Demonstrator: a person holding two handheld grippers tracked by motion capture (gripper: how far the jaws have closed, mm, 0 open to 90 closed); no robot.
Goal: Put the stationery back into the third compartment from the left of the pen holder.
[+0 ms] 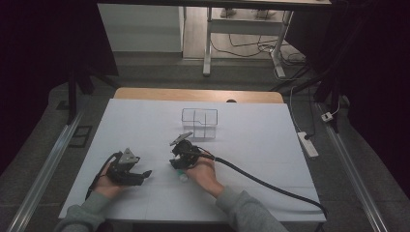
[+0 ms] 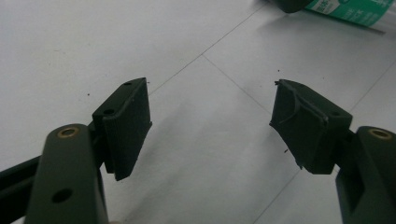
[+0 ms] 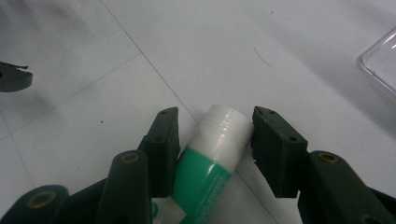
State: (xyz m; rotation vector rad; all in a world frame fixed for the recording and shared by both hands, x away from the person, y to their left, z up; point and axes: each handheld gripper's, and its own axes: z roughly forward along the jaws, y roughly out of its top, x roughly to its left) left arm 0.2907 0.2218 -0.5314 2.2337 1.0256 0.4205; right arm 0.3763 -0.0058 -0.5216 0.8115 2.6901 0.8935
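A green tube (image 3: 205,172) with a white cap lies on the white table sheet (image 1: 145,125), close to the person's right hand. My right gripper (image 3: 215,114) is shut on it, one pad against the green body and the other against the cap. In the high view the right gripper (image 1: 178,164) sits just above the tube (image 1: 182,177). My left gripper (image 2: 212,88) is open and holds nothing, its jaws low over bare sheet. In the high view the left gripper (image 1: 144,175) rests at the front left and points right. The tube's label (image 2: 355,9) shows beyond it.
A clear plastic box (image 1: 199,123) with dividers stands upright behind the right gripper, and its corner (image 3: 380,60) appears at the right edge. A thick black cable (image 1: 270,186) trails from the right gripper across the sheet's front right. A power strip (image 1: 308,144) lies off the table's right side.
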